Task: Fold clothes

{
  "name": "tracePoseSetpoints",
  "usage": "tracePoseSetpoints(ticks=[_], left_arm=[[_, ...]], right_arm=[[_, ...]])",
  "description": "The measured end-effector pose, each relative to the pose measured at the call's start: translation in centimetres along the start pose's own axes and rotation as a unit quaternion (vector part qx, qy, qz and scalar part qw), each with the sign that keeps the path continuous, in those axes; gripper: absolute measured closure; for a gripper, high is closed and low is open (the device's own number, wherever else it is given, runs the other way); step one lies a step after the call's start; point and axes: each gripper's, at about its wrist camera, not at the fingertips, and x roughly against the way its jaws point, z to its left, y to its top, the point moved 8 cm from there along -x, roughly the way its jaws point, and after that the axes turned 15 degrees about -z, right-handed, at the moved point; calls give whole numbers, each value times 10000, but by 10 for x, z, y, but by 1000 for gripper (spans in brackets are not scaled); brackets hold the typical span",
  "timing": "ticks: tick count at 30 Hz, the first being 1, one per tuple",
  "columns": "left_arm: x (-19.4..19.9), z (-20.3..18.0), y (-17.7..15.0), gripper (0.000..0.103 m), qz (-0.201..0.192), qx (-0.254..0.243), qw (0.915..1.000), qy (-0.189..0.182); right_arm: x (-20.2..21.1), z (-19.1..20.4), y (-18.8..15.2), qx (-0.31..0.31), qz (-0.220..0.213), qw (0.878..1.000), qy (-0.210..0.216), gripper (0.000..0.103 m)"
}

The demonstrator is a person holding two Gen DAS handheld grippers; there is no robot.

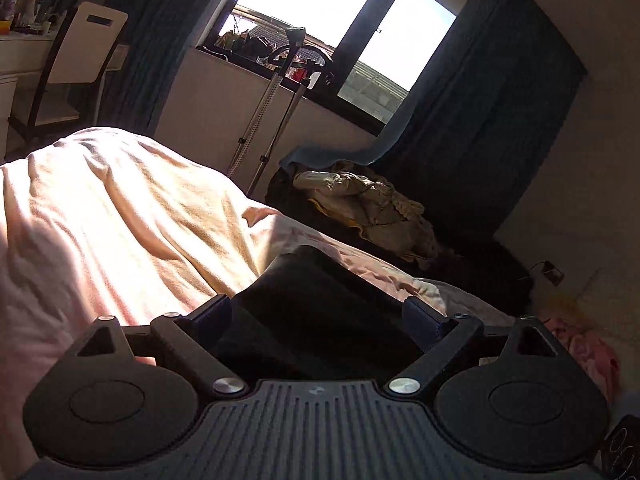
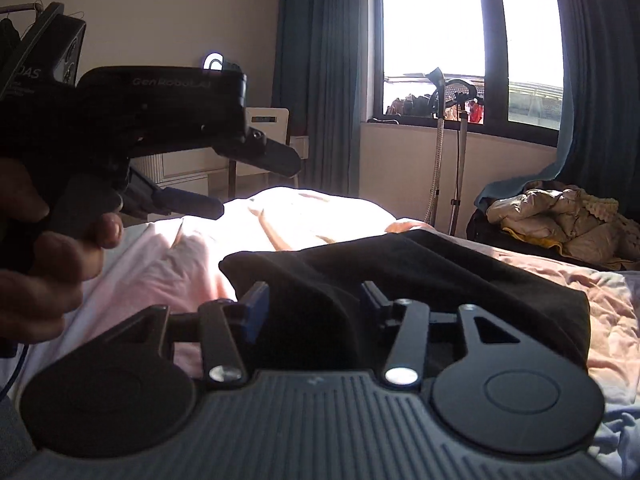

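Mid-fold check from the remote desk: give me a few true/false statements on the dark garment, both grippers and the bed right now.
1. The dark garment lies on the pink bedding. True.
2. The right gripper is clamped shut. False: its jaws stand apart, cloth between them.
3. The left gripper is open in the right wrist view. True.
4. The curtains cover the window. False: they are drawn aside.

Garment [image 2: 440, 264] on bed [image 2: 168, 256]
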Motion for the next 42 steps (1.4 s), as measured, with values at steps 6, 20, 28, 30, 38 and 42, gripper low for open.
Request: tracePoseSetpoints(ticks=[6, 20, 28, 30, 38, 42], left_arm=[[-7, -38, -54, 8, 734, 599, 9875, -1261], [-31, -32, -105, 6, 1077, 687, 9842, -1225], [-48, -7, -96, 6, 777, 1049, 9871, -926], [-51, 2, -90, 6, 648, 1167, 9879, -793], [-59, 24, -66, 8, 306, 1434, 9881, -463], [-56, 23, -56, 9, 125, 1553, 9861, -576]], right_arm=[[61, -55, -9, -132, 23, 9975, -695, 46], [38, -71, -49, 197, 294, 9943, -1006, 58], [52, -58, -37, 583, 308, 9911, -1157, 95], [62, -63, -31, 507, 249, 9898, -1310, 96], [74, -71, -65, 829, 665, 9800, -1683, 92], [72, -63, -77, 1010, 724, 9772, -1721, 87]])
